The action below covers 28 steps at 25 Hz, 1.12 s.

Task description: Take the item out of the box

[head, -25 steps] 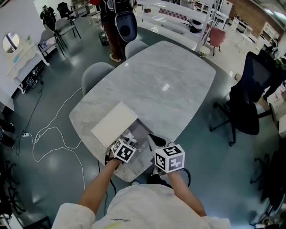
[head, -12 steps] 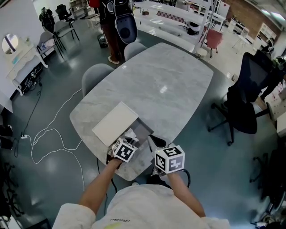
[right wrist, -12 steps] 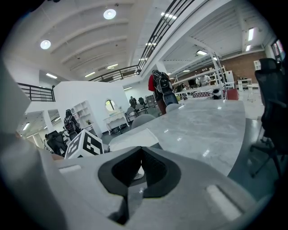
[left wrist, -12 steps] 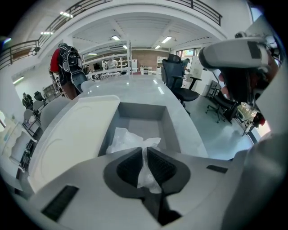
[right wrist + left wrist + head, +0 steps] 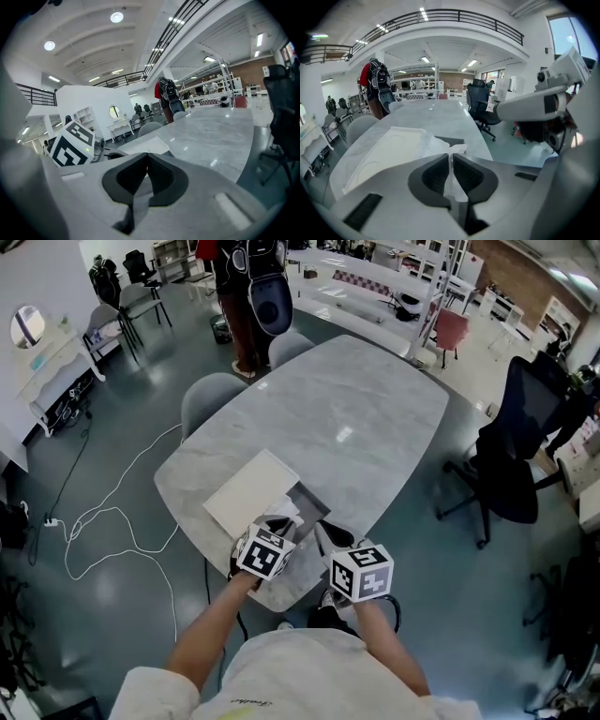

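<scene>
A flat white box point(image 5: 251, 491) lies near the front edge of the marble table point(image 5: 347, 418), with a dark grey part point(image 5: 307, 501) showing at its right end. My left gripper point(image 5: 279, 527) is shut on a crumpled piece of clear white plastic wrapping point(image 5: 440, 143) that comes out of that end. In the left gripper view the wrapping runs down between the closed pads point(image 5: 436, 173). My right gripper point(image 5: 328, 536) hovers just to the right, shut with nothing in it point(image 5: 147, 158).
Two grey chairs point(image 5: 211, 395) stand at the table's far left side and a black office chair point(image 5: 525, 446) at the right. A person point(image 5: 248, 287) stands beyond the far end. A white cable point(image 5: 103, 521) trails over the floor on the left.
Both grippers have shifted slightly forward over the box's open end. The left one holds the wrapping a little higher than before.
</scene>
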{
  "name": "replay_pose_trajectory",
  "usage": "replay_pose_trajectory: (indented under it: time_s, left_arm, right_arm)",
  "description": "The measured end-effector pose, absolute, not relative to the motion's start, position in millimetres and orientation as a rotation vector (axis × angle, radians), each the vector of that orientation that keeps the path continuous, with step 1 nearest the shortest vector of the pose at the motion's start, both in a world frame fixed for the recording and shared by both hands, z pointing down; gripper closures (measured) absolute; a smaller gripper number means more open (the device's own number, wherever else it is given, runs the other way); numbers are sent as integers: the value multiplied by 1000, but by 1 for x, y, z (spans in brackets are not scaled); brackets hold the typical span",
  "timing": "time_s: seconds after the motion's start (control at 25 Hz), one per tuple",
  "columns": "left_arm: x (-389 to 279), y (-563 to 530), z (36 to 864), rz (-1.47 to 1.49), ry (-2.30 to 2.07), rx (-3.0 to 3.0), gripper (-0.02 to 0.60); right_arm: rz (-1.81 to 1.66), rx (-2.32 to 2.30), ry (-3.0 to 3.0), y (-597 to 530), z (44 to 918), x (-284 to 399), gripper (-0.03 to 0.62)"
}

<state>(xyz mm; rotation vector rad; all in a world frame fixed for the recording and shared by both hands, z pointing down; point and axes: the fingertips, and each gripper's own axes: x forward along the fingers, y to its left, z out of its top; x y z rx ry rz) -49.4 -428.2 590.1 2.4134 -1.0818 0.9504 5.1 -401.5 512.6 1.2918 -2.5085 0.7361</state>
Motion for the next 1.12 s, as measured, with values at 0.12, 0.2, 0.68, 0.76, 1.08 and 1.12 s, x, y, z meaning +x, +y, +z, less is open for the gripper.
replay_pose_trajectory:
  time_s: [0.12, 0.2, 0.68, 0.76, 1.08, 1.12]
  left_arm:
    - [-53, -424, 566, 862, -1119, 2437, 551]
    - [-56, -420, 552, 808, -1143, 2456, 551]
    - [-89, -390, 492, 547, -1302, 2521, 551]
    - [-96, -384, 485, 495, -1327, 2517, 551]
    - [-111, -365, 473, 398, -1376, 2487, 551]
    - [-111, -364, 474, 395, -1376, 2486, 551]
  right_arm:
    - [723, 1304, -2517, -396, 507, 1, 589]
    - [711, 1311, -2524, -393, 502, -2, 589]
    - [625, 1348, -2565, -367, 476, -22, 589]
    - [610, 1363, -2569, -361, 472, -23, 589]
    - [555, 1395, -2570, -347, 460, -24, 589]
    - [553, 1395, -2571, -345, 460, -24, 589]
